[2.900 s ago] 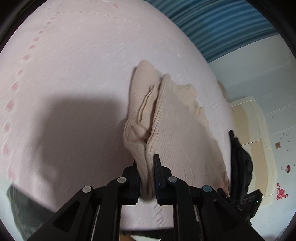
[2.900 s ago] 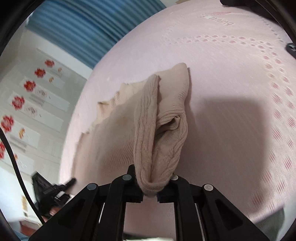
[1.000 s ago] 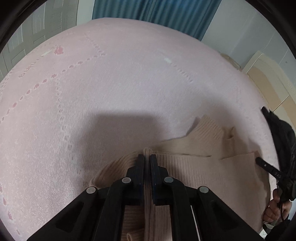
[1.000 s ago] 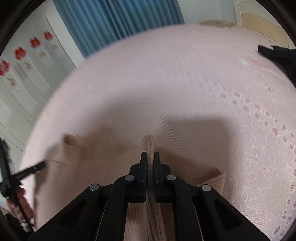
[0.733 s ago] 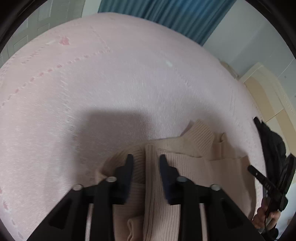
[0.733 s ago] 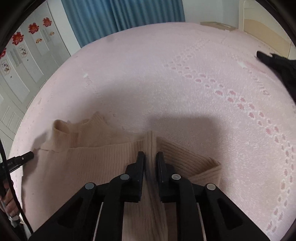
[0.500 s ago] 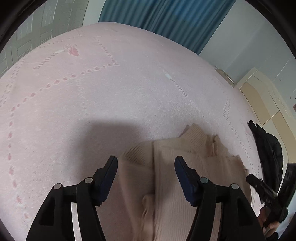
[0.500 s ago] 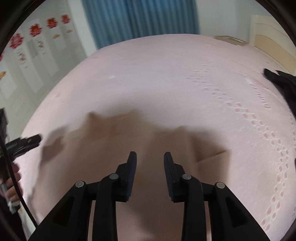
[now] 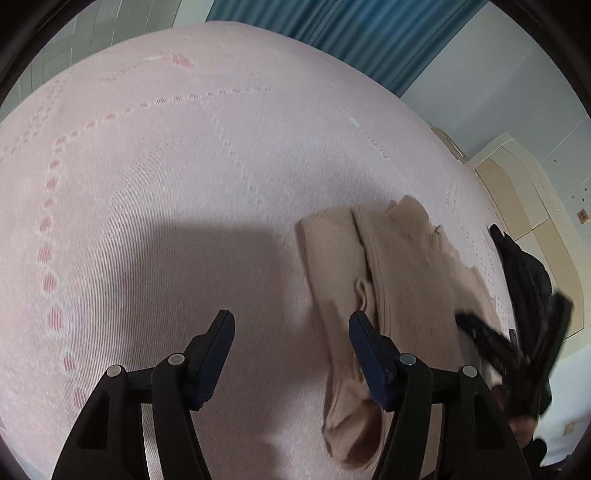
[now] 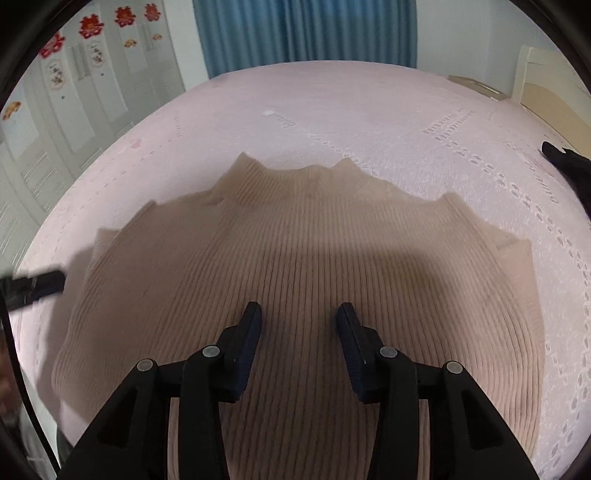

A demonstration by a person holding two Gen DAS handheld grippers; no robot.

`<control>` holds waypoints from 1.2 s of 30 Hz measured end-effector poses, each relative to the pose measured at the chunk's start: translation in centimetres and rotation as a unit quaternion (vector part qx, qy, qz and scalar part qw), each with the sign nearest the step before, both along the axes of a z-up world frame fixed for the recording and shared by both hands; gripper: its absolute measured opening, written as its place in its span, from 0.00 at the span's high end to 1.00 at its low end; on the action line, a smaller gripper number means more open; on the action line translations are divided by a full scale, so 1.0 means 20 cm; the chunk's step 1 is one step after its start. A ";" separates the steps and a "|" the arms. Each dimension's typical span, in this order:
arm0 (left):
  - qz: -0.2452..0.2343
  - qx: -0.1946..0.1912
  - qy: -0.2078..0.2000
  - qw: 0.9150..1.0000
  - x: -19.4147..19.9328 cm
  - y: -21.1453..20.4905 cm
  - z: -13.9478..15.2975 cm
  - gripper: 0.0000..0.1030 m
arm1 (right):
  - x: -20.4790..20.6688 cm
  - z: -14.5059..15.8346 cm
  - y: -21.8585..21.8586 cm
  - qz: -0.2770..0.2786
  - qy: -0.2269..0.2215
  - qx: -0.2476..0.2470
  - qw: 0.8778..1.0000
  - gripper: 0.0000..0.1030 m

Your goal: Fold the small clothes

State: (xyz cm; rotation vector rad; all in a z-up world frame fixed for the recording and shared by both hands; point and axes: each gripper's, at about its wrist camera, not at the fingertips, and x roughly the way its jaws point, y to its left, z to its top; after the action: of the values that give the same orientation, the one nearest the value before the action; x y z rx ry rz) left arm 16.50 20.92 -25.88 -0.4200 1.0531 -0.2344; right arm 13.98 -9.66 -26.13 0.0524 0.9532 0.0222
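Observation:
A beige ribbed sweater (image 10: 314, 240) lies flat on the pink bedspread (image 10: 369, 103), collar pointing away. My right gripper (image 10: 299, 314) hovers over its middle with the jaws opening and nothing pinched between them. In the left wrist view the sweater (image 9: 402, 266) sits to the right, with a sleeve (image 9: 340, 295) folded in along its left edge. My left gripper (image 9: 291, 325) stands open over the bedspread (image 9: 166, 177); its right finger is beside the sleeve and nothing is held. The right gripper (image 9: 484, 339) shows blurred at the far right of that view, and a left finger (image 10: 37, 284) shows at the right view's left edge.
A black garment (image 9: 524, 266) lies on the bed beyond the sweater's right side and shows again as the black garment (image 10: 569, 162). A cream headboard (image 9: 517, 177) and blue curtains (image 10: 303, 33) stand behind. Wardrobe doors (image 10: 74, 92) line the left.
Both grippers were shut on a raised fold of the sweater; both have let go and opened. The sweater now lies flat, and both grippers have drawn back from it.

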 end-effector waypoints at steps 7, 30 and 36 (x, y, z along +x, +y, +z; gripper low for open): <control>-0.018 -0.038 -0.005 0.999 -0.09 0.00 -0.02 0.39 | 0.28 -0.05 -0.01 -0.021 0.044 -0.007 0.999 0.58; -0.071 -0.071 -0.002 0.995 -0.01 -0.33 -0.11 0.32 | -0.35 0.09 0.01 0.005 0.037 0.011 0.999 0.59; -0.044 -0.083 0.023 0.995 0.08 -0.36 -0.11 0.34 | -0.58 0.02 0.05 0.024 0.062 0.013 0.998 0.59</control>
State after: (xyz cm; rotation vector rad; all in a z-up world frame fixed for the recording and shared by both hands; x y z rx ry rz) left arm 18.10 13.79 -28.14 -0.5313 1.1027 -0.3936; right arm 2.39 -8.74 -25.68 0.0549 1.0775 0.0757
